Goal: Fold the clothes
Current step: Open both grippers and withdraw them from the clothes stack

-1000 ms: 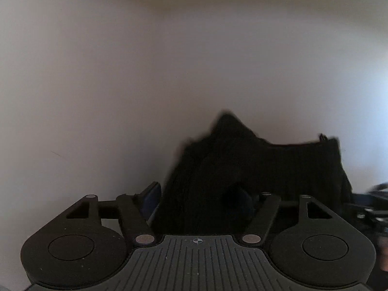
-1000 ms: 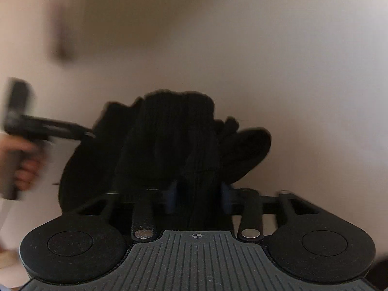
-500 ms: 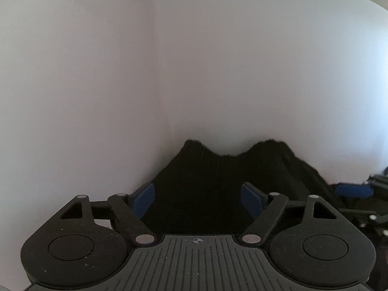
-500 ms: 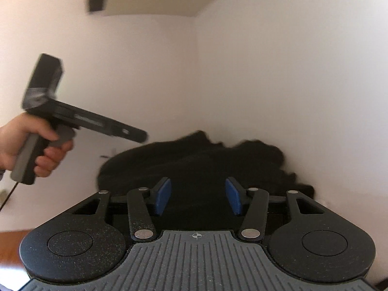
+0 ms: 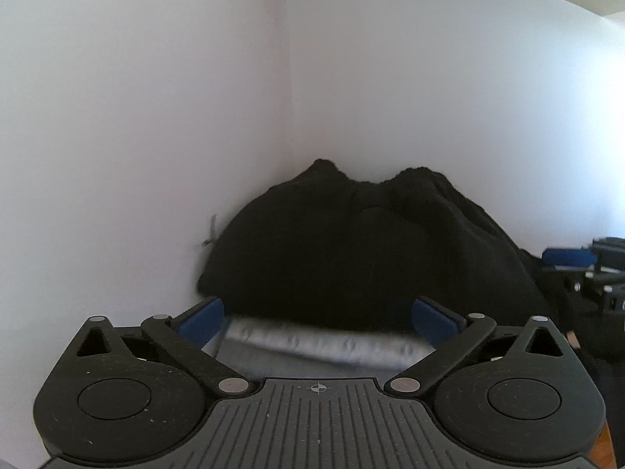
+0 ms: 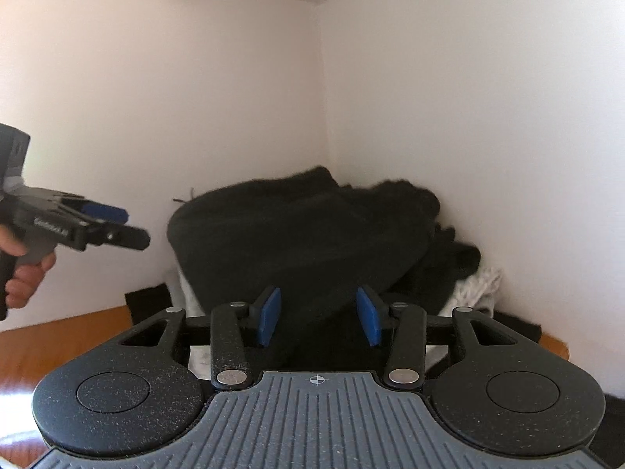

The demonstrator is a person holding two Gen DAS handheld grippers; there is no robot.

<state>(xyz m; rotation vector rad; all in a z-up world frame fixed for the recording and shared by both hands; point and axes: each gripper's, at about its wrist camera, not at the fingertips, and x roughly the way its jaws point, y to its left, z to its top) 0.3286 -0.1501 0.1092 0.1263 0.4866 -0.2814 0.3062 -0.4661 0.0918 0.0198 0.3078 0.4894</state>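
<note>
A black knit garment (image 5: 371, 250) lies heaped in the corner where two white walls meet, also seen as black garment (image 6: 297, 234). My left gripper (image 5: 318, 318) hangs just short of it, its jaws opening wide, with nothing between the blue pads (image 5: 203, 318). In the right wrist view the left gripper (image 6: 125, 226) sits at the left, apart from the cloth, with a hand on its grip. My right gripper (image 6: 319, 314) is low in front of the heap. A fold of the black garment fills the gap between its closing pads (image 6: 269, 314).
Under the black garment lies a silvery grey fabric (image 5: 324, 342) and a white cloth (image 6: 478, 285) at the right. A dark cloth (image 6: 144, 301) lies on the wooden floor (image 6: 58, 336). White walls close in behind and on both sides.
The black garment, held up a second ago, has come down onto the heap in the corner. My left gripper let go of it, opened wide and sank. The right gripper kept its fold.
</note>
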